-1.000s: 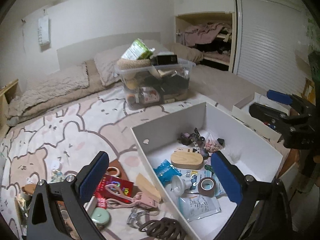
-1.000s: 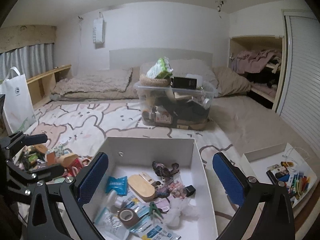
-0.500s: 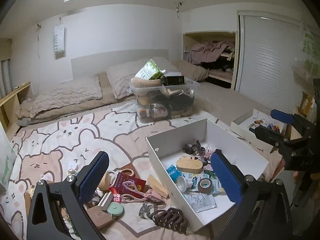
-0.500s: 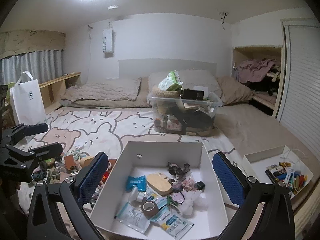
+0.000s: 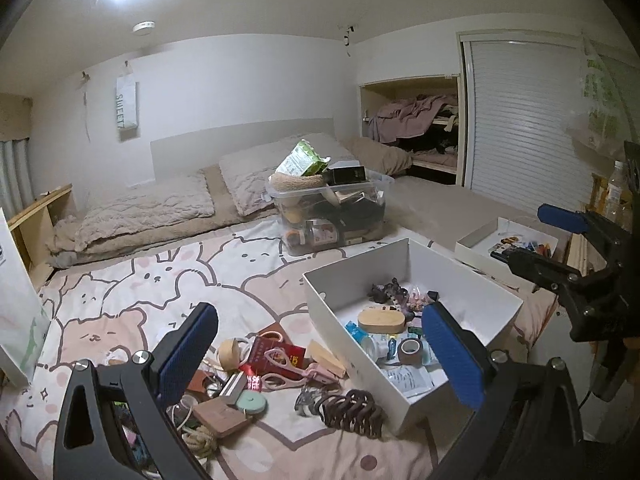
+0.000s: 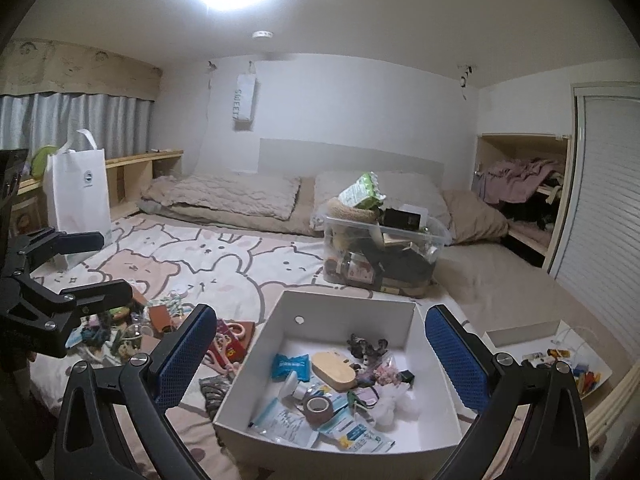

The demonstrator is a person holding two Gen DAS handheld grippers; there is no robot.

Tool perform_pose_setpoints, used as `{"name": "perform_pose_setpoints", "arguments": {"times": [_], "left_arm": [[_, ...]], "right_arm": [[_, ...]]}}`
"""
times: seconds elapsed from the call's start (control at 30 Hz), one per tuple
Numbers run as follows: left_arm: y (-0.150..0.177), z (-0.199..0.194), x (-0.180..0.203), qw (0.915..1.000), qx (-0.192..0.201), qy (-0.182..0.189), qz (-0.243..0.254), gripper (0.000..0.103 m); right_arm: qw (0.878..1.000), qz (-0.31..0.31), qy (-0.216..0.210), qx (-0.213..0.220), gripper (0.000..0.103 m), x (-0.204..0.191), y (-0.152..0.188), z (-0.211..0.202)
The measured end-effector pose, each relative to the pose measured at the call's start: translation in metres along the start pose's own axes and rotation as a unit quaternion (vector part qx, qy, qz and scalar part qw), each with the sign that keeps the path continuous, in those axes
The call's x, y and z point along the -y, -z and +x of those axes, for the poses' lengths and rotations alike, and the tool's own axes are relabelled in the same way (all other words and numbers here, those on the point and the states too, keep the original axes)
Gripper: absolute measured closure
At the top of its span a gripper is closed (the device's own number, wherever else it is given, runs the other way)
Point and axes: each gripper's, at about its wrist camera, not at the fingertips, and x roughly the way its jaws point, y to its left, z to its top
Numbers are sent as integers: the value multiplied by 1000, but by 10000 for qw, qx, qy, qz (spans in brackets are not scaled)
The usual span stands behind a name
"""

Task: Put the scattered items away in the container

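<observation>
The left tool (image 5: 320,348) is hanging over the bed with its blue-padded fingers (image 5: 188,348) standing wide apart and gripping nothing, and the right tool (image 6: 320,352) is likewise gaping, empty, above the white container (image 6: 352,308). Just beneath the left tool, scattered items are lying on the cartoon-printed bedspread (image 5: 160,276): a brown hair claw (image 5: 350,414) touching the container's near wall, pink scissors (image 5: 288,368) resting on a red packet (image 5: 268,354), a mint round case (image 5: 251,403), a brown leather piece (image 5: 222,416) and a roll of tan tape (image 5: 228,352). To their right the container is sitting on the bed, already carrying a wooden oval box (image 6: 334,370), a brown tape roll (image 6: 318,408), a blue sachet (image 6: 292,364), paper packets (image 6: 280,420) and a dark tangle of small trinkets (image 6: 366,346). Beyond it, a clear plastic bin (image 6: 384,260) is standing heaped with goods, a green packet (image 6: 360,192) poking from its top. Farther off, beige pillows (image 6: 232,196) are lying against the headboard, and a white paper bag (image 6: 78,188) is standing at the left edge of the bed.
</observation>
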Motion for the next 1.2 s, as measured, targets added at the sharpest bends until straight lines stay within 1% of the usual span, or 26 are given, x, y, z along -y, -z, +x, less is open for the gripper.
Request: {"name": "perform_pose_setpoints", "arguments": {"times": [0.1, 0.27, 0.43, 0.57, 0.83, 1.0, 1.2], "left_arm": [[5, -8, -3, 10000, 50, -40, -18, 0], [15, -25, -7, 9997, 227, -99, -51, 0], [27, -35, -7, 9995, 294, -86, -40, 0], [39, -43, -9, 9993, 287, -207, -156, 0], [63, -49, -6, 9991, 93, -408, 41, 0], [66, -56, -5, 9989, 146, -434, 81, 0], [69, -58, -2, 9989, 128, -447, 114, 0]], "right_arm": [[9998, 107, -158, 9, 0, -4, 5, -7], [9997, 86, -221, 36, 0, -14, 14, -16], [9997, 9, -241, 13, 0, -25, 25, -24], [9997, -46, -222, 8, 0, -31, 31, -30], [9998, -29, -200, -34, 0, -35, 46, -37], [9998, -21, -199, -17, 0, -36, 54, -39], [9996, -80, -247, -129, 0, -41, 60, -37]]}}
